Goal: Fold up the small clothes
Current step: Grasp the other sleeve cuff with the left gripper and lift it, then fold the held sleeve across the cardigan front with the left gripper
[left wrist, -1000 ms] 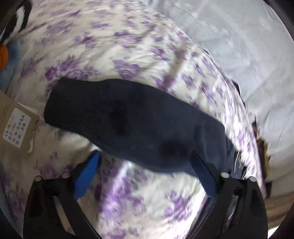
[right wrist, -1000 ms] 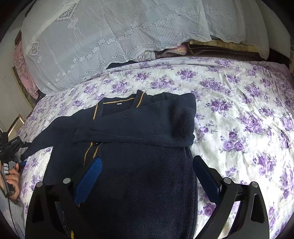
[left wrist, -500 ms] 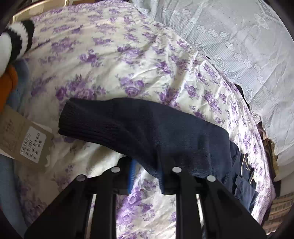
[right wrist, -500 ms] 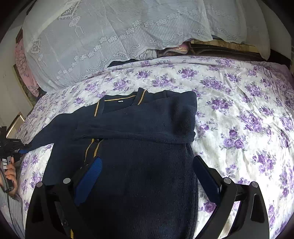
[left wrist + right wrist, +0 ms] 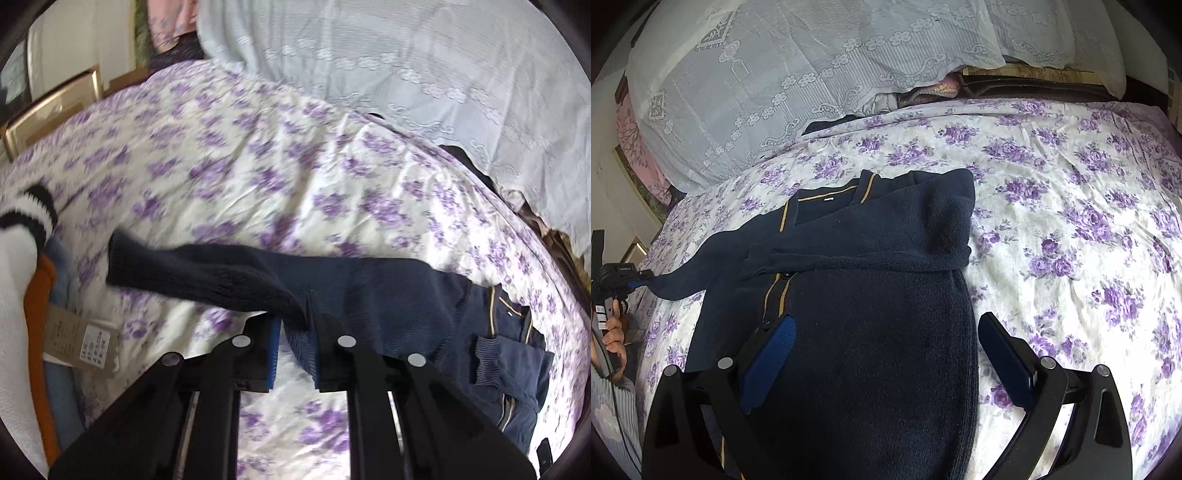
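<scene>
Floral bedsheet [image 5: 1071, 221] fills both views. Left gripper [image 5: 295, 343] has just closed onto the cardigan [image 5: 871, 314] sleeve [image 5: 207, 273], probably lifting it to fold; right gripper [image 5: 886, 354] gapes empty.

Soft, even daylight in both views; no hard shadows, only faint shade under the navy cardigan [image 5: 871, 295]. Mild washout on the lace cover [image 5: 424, 74] at far right of the left wrist view. Motion blur across that view's floral bedsheet [image 5: 258, 177], strongest far left. Sharp in the right wrist view. Heavy fisheye bending and black vignette at all edges.
</scene>
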Motion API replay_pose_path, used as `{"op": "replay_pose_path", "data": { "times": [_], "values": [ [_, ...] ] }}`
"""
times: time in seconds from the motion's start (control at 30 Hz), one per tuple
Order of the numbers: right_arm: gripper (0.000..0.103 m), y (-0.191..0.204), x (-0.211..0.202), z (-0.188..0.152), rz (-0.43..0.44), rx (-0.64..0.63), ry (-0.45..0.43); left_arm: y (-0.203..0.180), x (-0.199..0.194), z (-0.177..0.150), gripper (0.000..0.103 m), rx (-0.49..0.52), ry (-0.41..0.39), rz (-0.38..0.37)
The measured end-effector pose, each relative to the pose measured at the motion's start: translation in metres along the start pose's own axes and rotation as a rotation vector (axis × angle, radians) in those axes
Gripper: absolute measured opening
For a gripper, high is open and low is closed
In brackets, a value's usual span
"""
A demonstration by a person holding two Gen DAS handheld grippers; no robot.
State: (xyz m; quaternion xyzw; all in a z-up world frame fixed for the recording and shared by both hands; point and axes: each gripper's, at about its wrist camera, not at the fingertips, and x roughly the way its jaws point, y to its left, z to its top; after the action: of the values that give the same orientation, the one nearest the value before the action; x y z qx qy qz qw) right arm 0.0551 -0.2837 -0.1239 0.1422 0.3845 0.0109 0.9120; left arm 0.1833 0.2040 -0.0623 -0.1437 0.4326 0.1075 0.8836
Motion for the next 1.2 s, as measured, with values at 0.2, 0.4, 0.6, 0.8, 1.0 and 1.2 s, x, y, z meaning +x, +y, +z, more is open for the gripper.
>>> {"op": "replay_pose_path", "data": {
  "times": [0.2,0.4,0.6,0.8,1.0,1.2],
  "values": [
    [0.099,-0.003,-0.004,0.000,0.011,0.009,0.002,-0.039,-0.005,0.001,0.013,0.091,-0.007,0.001],
    [0.099,-0.010,-0.007,0.002,0.030,0.035,0.009,-0.080,-0.011,-0.006,0.012,0.179,-0.017,-0.004],
    [0.099,-0.021,-0.015,0.004,0.047,0.063,0.002,-0.123,-0.014,-0.013,0.012,0.255,-0.017,-0.013],
    [0.099,-0.030,-0.014,0.006,0.068,0.096,0.011,-0.166,-0.020,-0.022,0.012,0.328,-0.024,-0.040],
    [0.099,-0.033,-0.014,0.006,0.085,0.117,0.022,-0.207,-0.036,-0.034,0.012,0.410,-0.054,-0.085],
    [0.099,-0.037,-0.011,0.005,0.095,0.136,0.036,-0.233,-0.034,-0.050,0.014,0.467,-0.045,-0.106]
  ]
}}
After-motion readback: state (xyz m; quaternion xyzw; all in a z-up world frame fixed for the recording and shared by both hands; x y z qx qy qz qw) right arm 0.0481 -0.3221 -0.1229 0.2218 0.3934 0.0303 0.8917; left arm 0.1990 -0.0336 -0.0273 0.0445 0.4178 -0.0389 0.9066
